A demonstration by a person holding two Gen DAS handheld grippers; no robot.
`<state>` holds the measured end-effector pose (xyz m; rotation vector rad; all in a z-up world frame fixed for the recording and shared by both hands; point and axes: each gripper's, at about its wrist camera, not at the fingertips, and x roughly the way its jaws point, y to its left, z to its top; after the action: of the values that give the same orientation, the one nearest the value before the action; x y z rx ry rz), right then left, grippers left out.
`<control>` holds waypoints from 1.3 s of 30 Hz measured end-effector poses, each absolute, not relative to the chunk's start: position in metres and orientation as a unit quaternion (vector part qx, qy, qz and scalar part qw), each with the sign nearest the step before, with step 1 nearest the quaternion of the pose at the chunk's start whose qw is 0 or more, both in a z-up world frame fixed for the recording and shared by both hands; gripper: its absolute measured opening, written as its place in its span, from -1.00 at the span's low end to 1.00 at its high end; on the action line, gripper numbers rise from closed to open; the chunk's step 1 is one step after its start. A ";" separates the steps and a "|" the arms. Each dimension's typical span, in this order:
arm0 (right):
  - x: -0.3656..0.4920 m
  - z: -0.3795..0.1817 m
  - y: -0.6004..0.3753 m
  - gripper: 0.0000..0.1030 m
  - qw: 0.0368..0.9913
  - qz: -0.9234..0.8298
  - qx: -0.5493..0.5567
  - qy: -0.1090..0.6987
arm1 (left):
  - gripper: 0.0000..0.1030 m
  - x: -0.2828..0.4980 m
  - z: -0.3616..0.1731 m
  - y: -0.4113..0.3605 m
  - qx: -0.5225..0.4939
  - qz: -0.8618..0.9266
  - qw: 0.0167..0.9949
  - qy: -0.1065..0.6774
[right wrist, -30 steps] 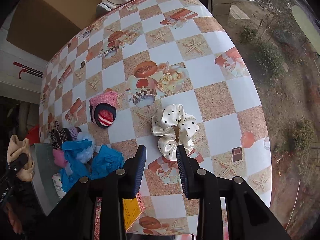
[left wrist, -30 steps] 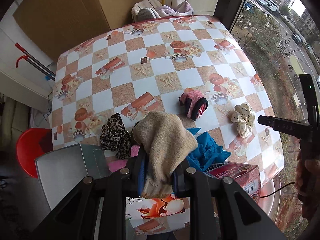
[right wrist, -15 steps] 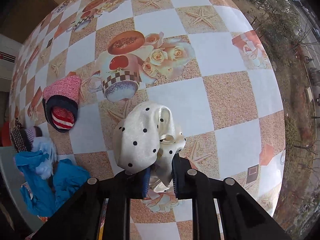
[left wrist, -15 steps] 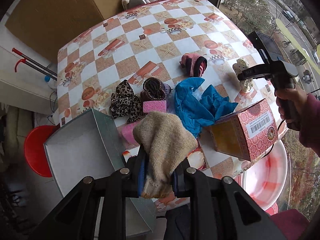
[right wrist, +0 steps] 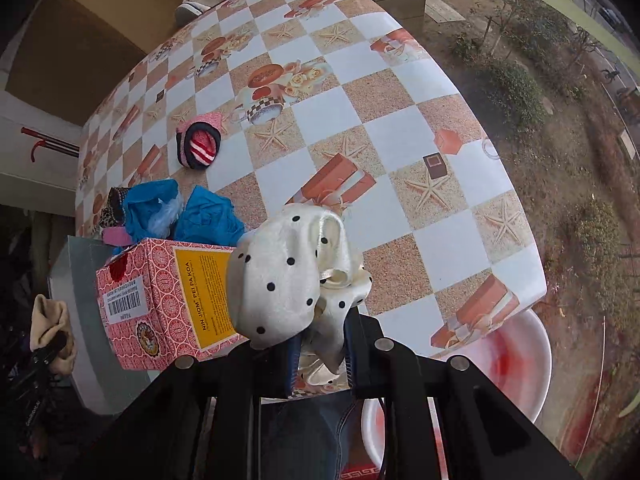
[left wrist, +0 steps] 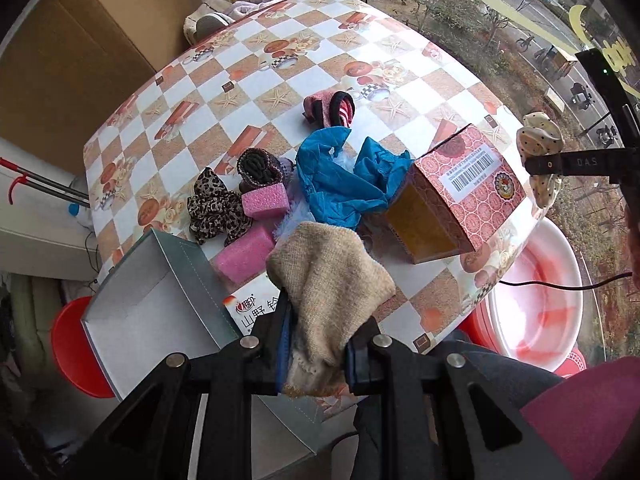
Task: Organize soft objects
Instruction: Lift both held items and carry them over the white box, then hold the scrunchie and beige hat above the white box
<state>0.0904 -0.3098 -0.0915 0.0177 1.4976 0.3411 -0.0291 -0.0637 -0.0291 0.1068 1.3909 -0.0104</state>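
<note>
Cream, black-dotted scrunchie [right wrist: 288, 276]; beige knitted cloth [left wrist: 332, 280]; blue fabric [left wrist: 344, 184] at twelve; pink sponges [left wrist: 244, 256]; leopard-print scrunchie [left wrist: 216, 208].

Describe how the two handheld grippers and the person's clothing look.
Both grippers, left gripper and right gripper, are matte black frames with silver bolts and blue-edged finger pads. Seen from the left wrist, the right one bears pale lettering and a small green light; a thin black cable hangs nearby. The sleeve is maroon.

The beige knit cloth [left wrist: 328, 292] hides the pads of the left gripper [left wrist: 316, 360] — only the finger edges show. The polka-dot scrunchie [right wrist: 292, 280] covers one end of the red patterned box [right wrist: 160, 300]. The grey tray [left wrist: 152, 304] runs behind the gripper frame; the white basin [left wrist: 536, 300] is partly under the table [left wrist: 320, 52] — its base unseen.
</note>
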 end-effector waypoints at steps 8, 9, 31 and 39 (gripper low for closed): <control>-0.005 -0.086 -0.267 -0.62 0.677 0.227 -0.038 0.698 | -0.54 -0.064 -0.024 -0.039 0.035 0.007 0.779 0.626; -0.011 -0.083 -0.257 -0.62 0.676 0.240 -0.053 0.695 | -0.54 -0.069 -0.023 -0.034 0.030 0.013 0.780 0.625; -0.051 0.013 -0.007 -0.62 0.647 0.480 -0.203 0.556 | -0.54 -0.177 -0.027 0.078 -0.114 0.186 0.773 0.596; -0.102 -0.007 0.023 -0.62 0.596 0.519 -0.241 0.564 | -0.54 -0.192 -0.036 0.082 -0.127 0.206 0.761 0.602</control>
<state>-0.1023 0.0233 -0.0067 -0.5587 1.3088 1.2040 -0.1917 0.0821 -0.0362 -0.2755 1.3092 0.4479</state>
